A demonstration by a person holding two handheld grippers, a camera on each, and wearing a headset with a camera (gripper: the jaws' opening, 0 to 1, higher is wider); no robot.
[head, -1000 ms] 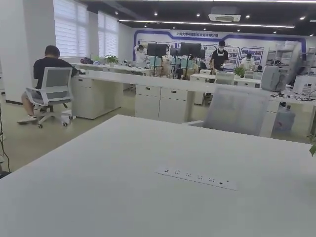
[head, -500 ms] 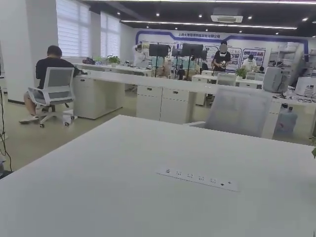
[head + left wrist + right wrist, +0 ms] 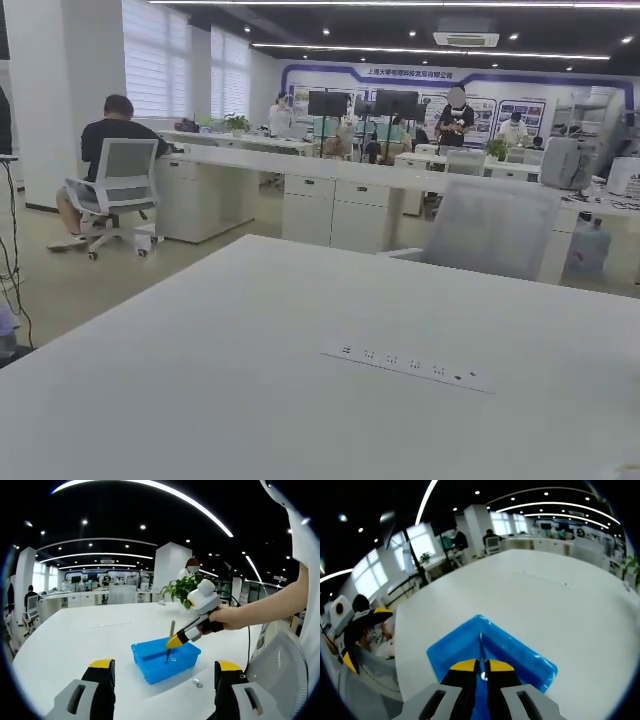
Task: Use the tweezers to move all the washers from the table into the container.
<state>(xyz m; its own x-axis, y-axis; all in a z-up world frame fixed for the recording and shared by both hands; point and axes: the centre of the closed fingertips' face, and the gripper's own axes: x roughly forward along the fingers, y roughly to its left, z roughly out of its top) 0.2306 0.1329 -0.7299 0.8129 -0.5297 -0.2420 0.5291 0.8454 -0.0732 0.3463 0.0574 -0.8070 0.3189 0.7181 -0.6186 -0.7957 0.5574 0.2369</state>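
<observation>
Two washers (image 3: 197,683) lie on the white table (image 3: 75,640), just beside the near corner of the blue container (image 3: 150,655). A small pale speck inside the container near the tweezer tip may be another washer, can't tell.

Left gripper view: the left gripper (image 3: 165,665) has its jaws wide apart with nothing between them, low over the table in front of the container. Across from it a hand (image 3: 227,617) holds the right gripper (image 3: 175,641), its jaws together on the tweezers (image 3: 171,630), which point down into the container.

Right gripper view: the right gripper (image 3: 481,666) is clamped on the tweezers (image 3: 481,650), tip over the container (image 3: 520,655) floor. The left gripper (image 3: 366,637) shows at the left edge, jaws apart.

Head view: bare table (image 3: 200,380) with a socket strip (image 3: 405,362), a grey chair (image 3: 485,225) behind it and office desks with people further back.

A plant (image 3: 182,587) stands at the far table edge.
</observation>
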